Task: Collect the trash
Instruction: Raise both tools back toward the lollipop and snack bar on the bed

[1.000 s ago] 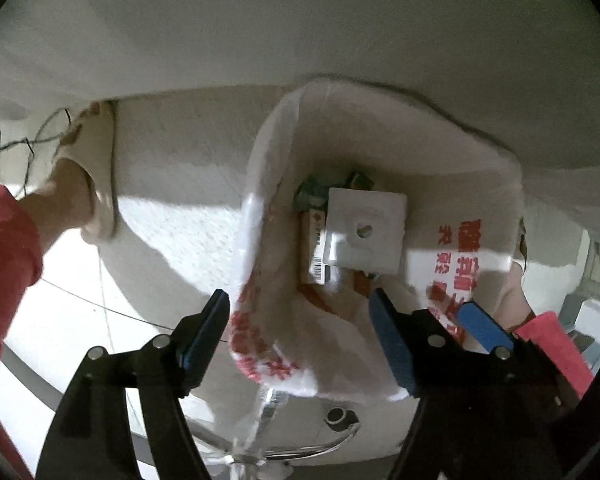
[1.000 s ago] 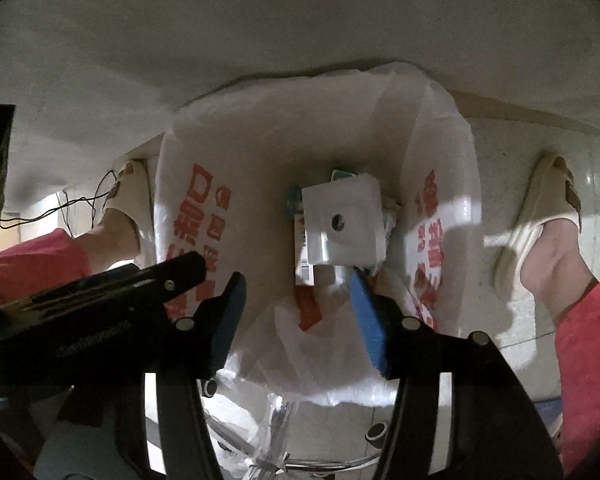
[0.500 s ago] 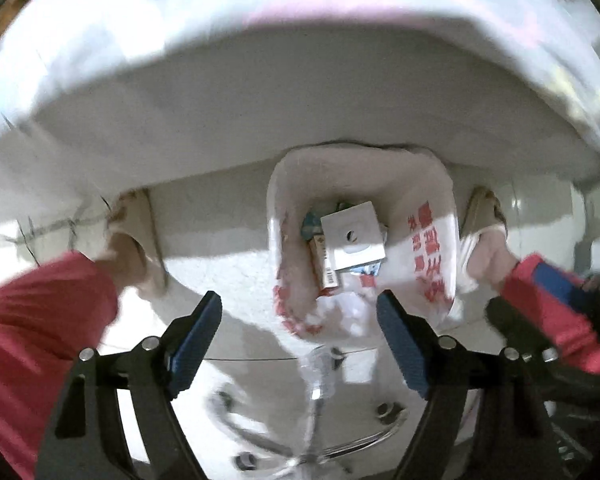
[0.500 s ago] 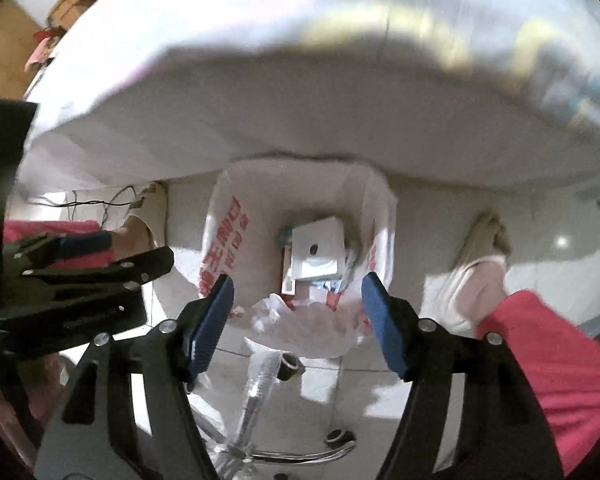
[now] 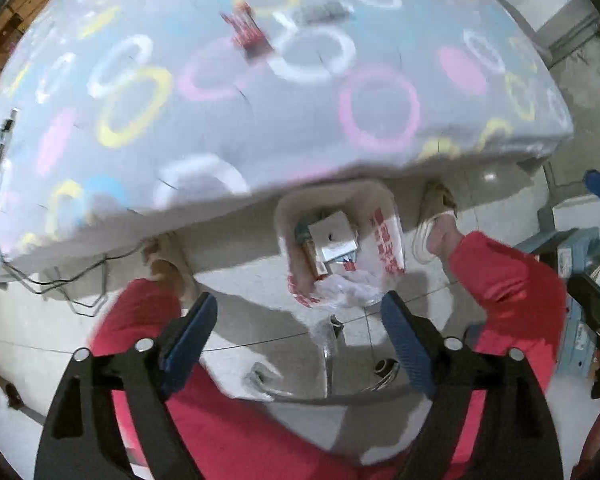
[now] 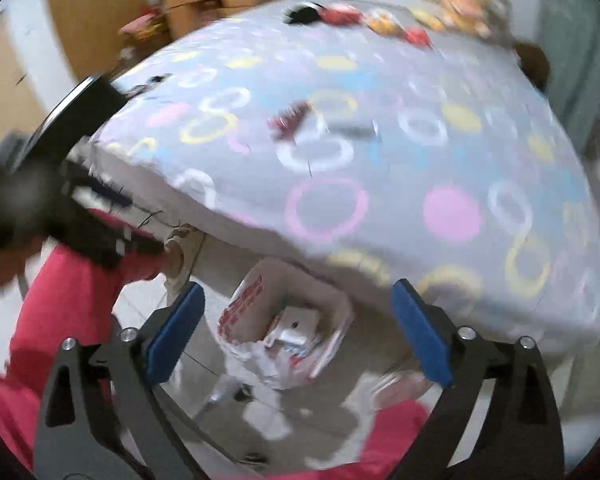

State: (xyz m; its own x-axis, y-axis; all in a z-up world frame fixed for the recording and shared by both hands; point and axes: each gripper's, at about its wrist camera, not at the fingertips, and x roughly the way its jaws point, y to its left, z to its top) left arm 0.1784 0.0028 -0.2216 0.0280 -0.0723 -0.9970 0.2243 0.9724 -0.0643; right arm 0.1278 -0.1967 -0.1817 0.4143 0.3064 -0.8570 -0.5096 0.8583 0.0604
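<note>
Two grippers: both are above the floor and both are empty; nothing lies between the blue pads of either one.
Left gripper: its jaws are wide and opening more; it looks almost straight down at the floor and the bag.
Person: red trouser legs and pale slippers stand on both sides of the bag.
Trash bag: white plastic with red print, on the tiled floor, just beside the edge of the bed; its mouth is open upward.
Trash inside: a white square piece with a small hole lies on top, with some printed packets under it.
Bed cover: grey with coloured rings; on it lie a red wrapper and, just beside it, a dark flat thing, too blurred to name.
Right gripper: its jaws are also wide and opening; it is tilted and sees the bed cover and the bag below.
Far edge of bed: orange and red things, blurred.
Judged step: one piece seems delivered; the wrapper on the bed is probably next.
Risk one: a thin wrapper on soft cloth can slide, or the pads can pinch the cover with it.
Risk two: the bag is soft and stands near the feet, so a foot could tip it or fold the mouth shut.
Risk three: a cable lies on the floor near the left foot and could catch.
</note>
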